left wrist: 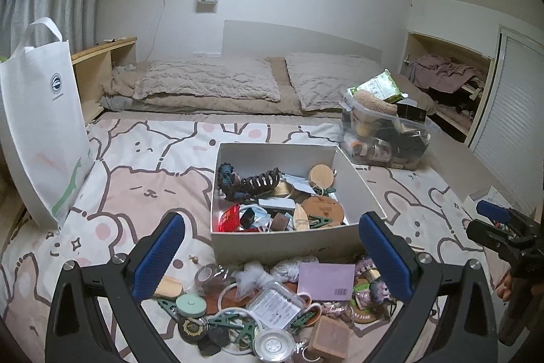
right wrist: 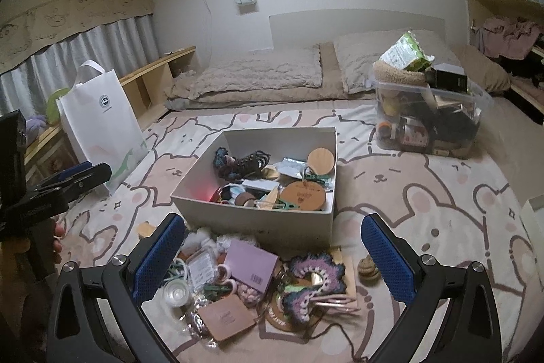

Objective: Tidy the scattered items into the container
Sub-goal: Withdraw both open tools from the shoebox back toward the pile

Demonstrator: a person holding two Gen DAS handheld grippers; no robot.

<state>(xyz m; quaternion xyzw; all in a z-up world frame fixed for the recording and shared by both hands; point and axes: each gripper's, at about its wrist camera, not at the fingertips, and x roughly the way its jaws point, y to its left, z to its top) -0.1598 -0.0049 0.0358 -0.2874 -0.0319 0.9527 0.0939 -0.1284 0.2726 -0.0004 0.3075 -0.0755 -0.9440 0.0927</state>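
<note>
A white open box sits on the bed, partly filled with small items such as a black hair claw and round wooden coasters. A pile of scattered items lies in front of it: a lilac card, a clear plastic case, a brown square block, green clips, a crocheted purple piece. My left gripper is open and empty above the pile. My right gripper is open and empty above the pile.
A white tote bag stands at the left. A clear plastic bin full of things stands at the back right. Pillows lie at the headboard. The right gripper shows at the left wrist view's right edge.
</note>
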